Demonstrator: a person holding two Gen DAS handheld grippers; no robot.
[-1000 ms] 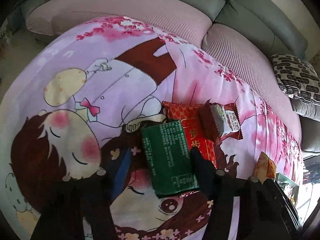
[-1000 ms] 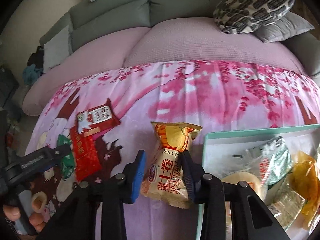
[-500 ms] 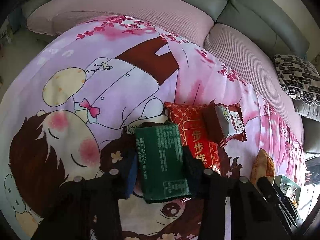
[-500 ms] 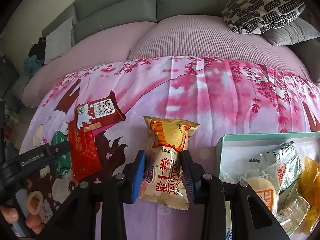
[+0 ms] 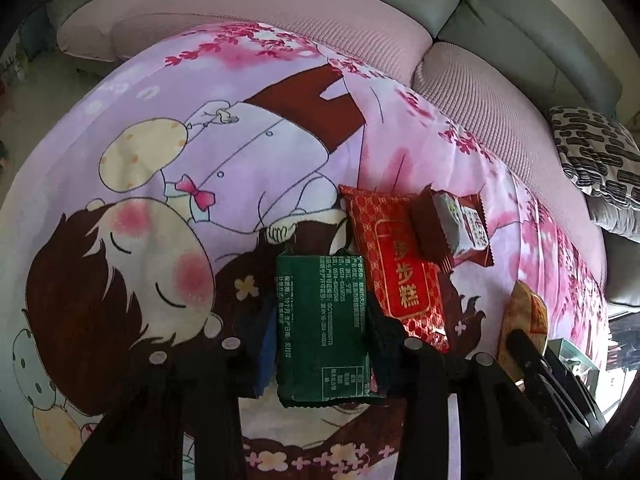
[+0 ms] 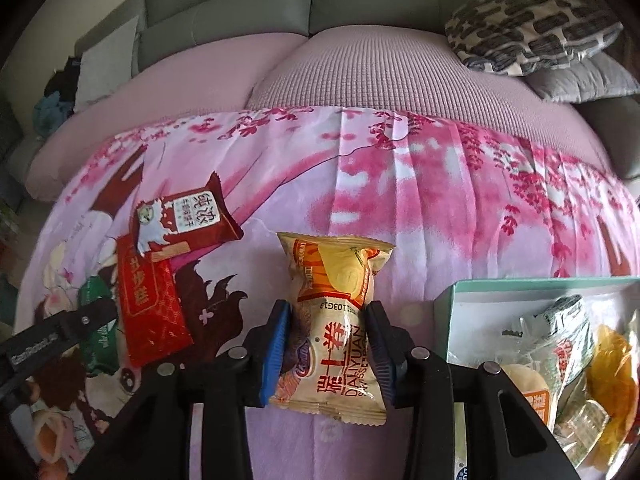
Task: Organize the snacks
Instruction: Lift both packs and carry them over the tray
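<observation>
Two snack packs are in hand at once. The yellow Swiss-roll pack (image 6: 334, 332) sits between the pads of the right tool (image 6: 330, 344), pressed in at its waist; it lies on the pink printed blanket (image 6: 400, 208) just left of the teal-rimmed box (image 6: 448, 300) that already holds several wrapped snacks. Its long axis runs along the fingers, the crimped end with the picture pointing away toward the sofa. It looks light, puffy and soft: likely a cake inside an air-filled film, so a squeeze at the middle could crush it and the glossy wrap may slip. A gentle hold low on the waist seems best.

In the left view, the green packet (image 5: 324, 328) lies flat, back side up, between the fingers of the left tool (image 5: 320, 332), which close on its long edges. It too runs lengthwise away from the camera. It seems thin, flat and fairly stiff, easy to hold by its edges.

Beside it rest the red packet (image 5: 396, 268) and, overlapping that one's far corner, the brown biscuit pack (image 5: 452, 228).
</observation>
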